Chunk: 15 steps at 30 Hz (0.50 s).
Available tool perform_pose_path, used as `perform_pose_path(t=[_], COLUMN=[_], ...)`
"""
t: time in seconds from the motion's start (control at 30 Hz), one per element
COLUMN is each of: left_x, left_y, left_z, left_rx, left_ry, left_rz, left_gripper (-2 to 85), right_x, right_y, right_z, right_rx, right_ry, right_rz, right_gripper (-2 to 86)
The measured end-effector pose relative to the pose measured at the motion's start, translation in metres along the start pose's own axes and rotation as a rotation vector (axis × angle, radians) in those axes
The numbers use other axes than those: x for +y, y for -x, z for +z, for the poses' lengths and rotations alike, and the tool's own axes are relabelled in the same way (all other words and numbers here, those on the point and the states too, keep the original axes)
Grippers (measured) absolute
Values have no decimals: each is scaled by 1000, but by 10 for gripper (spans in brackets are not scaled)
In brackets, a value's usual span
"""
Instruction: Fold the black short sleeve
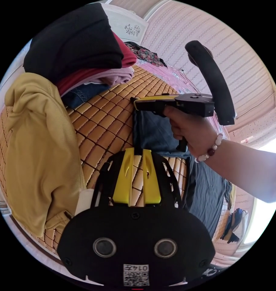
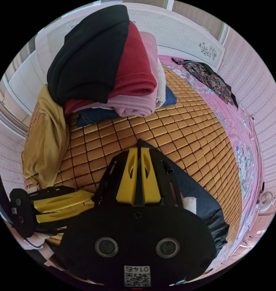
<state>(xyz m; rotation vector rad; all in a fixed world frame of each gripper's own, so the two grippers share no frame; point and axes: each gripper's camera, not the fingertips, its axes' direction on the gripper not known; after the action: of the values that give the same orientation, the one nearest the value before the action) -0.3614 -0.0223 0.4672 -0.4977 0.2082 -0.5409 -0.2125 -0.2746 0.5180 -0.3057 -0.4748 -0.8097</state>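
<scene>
In the left gripper view, the left gripper (image 1: 137,151) has its two yellow jaws set a narrow gap apart, with bare bamboo mat (image 1: 104,121) showing between them along most of their length; their tips reach the near edge of the black short sleeve (image 1: 153,130), though whether they pinch that edge is hard to tell from here. Just beyond those tips the right gripper (image 1: 136,104), held in a hand (image 1: 189,133) wearing a bead bracelet, lies across the garment's far edge with its jaws drawn together on the cloth. The dark fabric runs from there past the hand and off the side of the bed.

In the right gripper view, the right gripper (image 2: 138,150) shows its jaws nearly closed, a thin dark fold of the black short sleeve (image 2: 189,185) caught between them and the rest of the garment spreading out to one side of the jaws. On the other side the left gripper (image 2: 90,198) lies sideways on the mat.

Ahead of both pairs of jaws stands a stack of folded clothes (image 2: 110,69), black on top, then red and pink, with denim beneath. A mustard-yellow garment (image 1: 37,145) lies beside the stack.
</scene>
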Motion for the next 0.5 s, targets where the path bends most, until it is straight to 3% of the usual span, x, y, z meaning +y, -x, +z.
perform_pose_path(t=[0.27, 0.5], left_x=[13, 22], left_y=[-19, -37], left_z=[9, -8], left_rx=[-84, -11], left_ry=[6, -44], left_rz=[89, 118], left_gripper=[40, 0], right_x=[18, 91], right_y=[-30, -87], right_z=[-23, -84], right_rx=[-80, -199], right_ry=[-69, -244], right_rz=[73, 304], right_gripper=[7, 7])
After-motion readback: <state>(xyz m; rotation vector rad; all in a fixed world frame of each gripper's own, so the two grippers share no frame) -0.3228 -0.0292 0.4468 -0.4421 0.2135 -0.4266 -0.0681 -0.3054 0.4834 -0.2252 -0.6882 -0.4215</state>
